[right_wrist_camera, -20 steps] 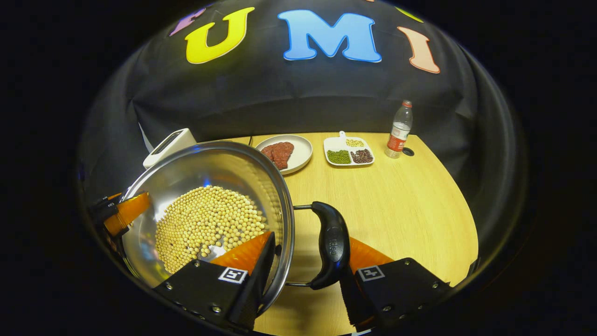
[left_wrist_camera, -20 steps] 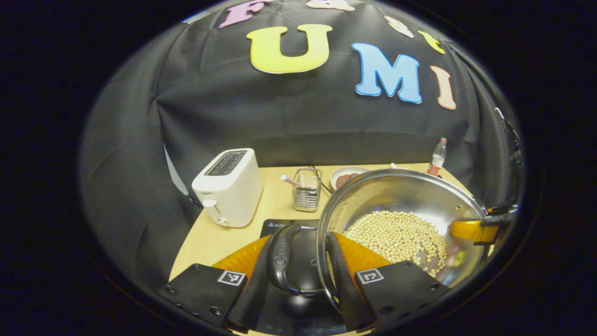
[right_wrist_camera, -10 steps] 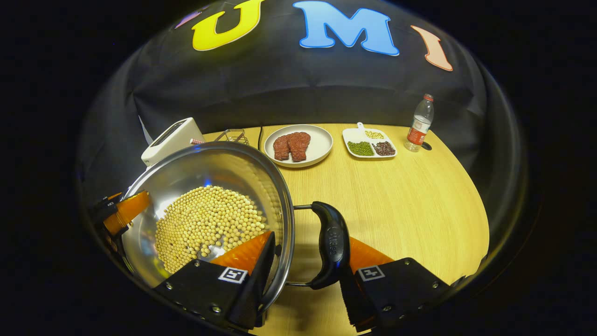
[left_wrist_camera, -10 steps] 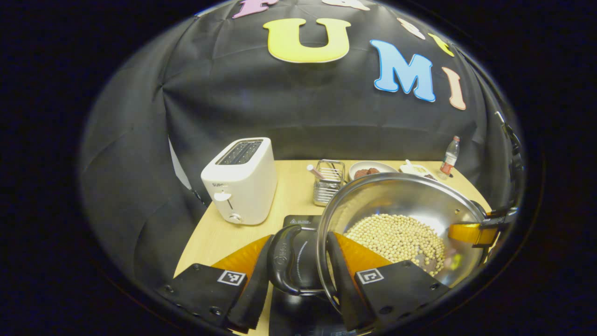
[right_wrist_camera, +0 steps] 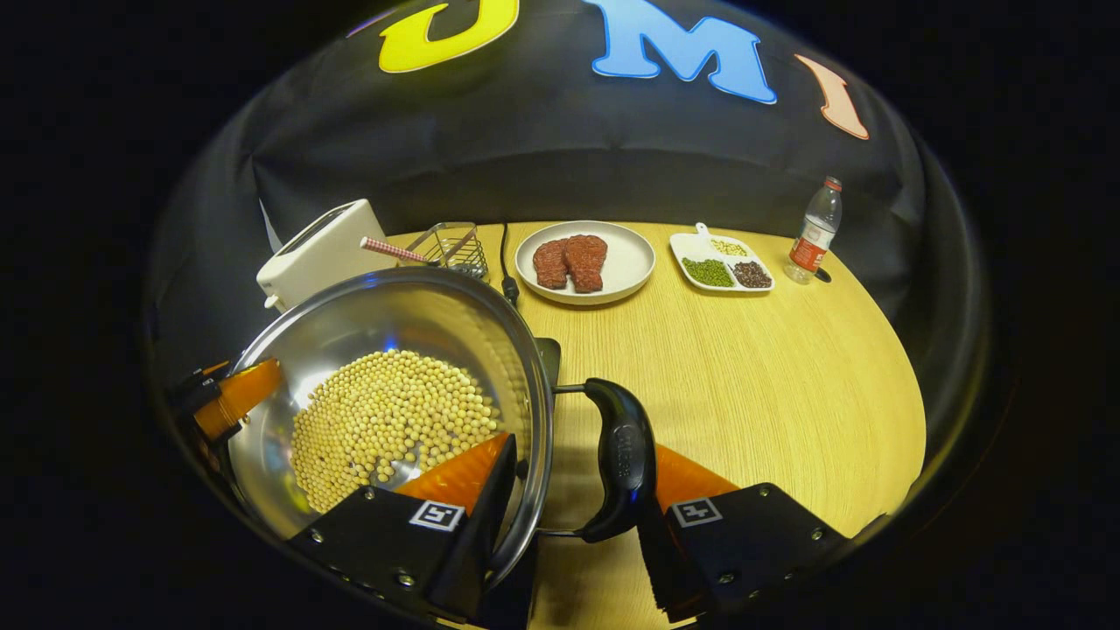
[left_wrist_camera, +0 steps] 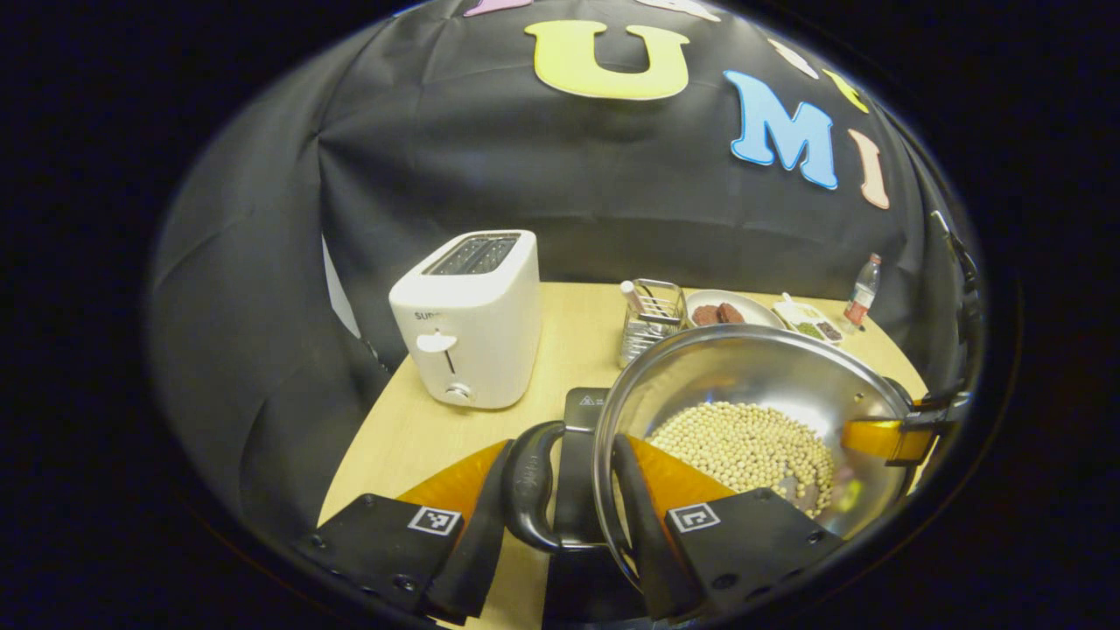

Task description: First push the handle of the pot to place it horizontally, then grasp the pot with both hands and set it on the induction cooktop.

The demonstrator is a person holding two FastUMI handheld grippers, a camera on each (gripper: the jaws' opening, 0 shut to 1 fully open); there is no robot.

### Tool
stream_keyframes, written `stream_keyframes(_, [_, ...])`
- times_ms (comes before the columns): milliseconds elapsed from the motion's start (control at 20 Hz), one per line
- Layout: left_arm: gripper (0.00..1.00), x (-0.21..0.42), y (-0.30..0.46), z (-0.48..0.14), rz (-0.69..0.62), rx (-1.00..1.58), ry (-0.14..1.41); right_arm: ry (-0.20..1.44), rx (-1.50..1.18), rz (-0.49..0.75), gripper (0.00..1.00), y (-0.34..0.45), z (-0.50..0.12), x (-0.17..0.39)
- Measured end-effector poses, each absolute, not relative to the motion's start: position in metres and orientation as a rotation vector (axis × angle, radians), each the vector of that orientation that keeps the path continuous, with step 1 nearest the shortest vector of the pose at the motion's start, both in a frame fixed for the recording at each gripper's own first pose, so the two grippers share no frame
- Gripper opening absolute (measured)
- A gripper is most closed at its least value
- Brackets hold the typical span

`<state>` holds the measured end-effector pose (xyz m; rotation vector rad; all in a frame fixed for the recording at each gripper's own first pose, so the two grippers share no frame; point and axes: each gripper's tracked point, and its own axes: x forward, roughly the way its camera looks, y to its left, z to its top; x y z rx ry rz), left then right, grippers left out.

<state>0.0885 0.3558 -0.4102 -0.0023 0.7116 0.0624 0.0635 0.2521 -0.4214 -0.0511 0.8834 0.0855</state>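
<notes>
A steel pot [left_wrist_camera: 752,367] holding yellow beans [left_wrist_camera: 744,442] is gripped on both sides. My left gripper [left_wrist_camera: 563,448] is shut on its black left handle [left_wrist_camera: 528,486], one finger outside the handle and one inside the rim. My right gripper [right_wrist_camera: 579,451] is shut the same way on the black right handle [right_wrist_camera: 623,455]. The pot [right_wrist_camera: 394,311] sits level over the black induction cooktop [left_wrist_camera: 584,407], whose corner [right_wrist_camera: 549,354] shows by the rim. Whether the pot rests on it is hidden.
A white toaster [left_wrist_camera: 468,319] stands at the back left with a wire basket [left_wrist_camera: 652,319] beside it. On the wooden table [right_wrist_camera: 752,394] lie a plate of meat [right_wrist_camera: 584,261], a divided dish [right_wrist_camera: 722,262], a bottle [right_wrist_camera: 814,232] and a black cable [right_wrist_camera: 505,262].
Both grippers have carried the pot leftward toward the toaster, which looks larger. More of the cooktop shows under the pot's left side, and its corner has come into the right gripper view.
</notes>
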Motion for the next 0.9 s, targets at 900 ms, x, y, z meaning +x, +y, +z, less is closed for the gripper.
stream_keyframes(900, [0.68, 0.095, 0.361, -0.435, 0.068, -0.04, 0.722, 0.925, -0.017, 0.081, 0.71, 0.254, -0.447, 0.067])
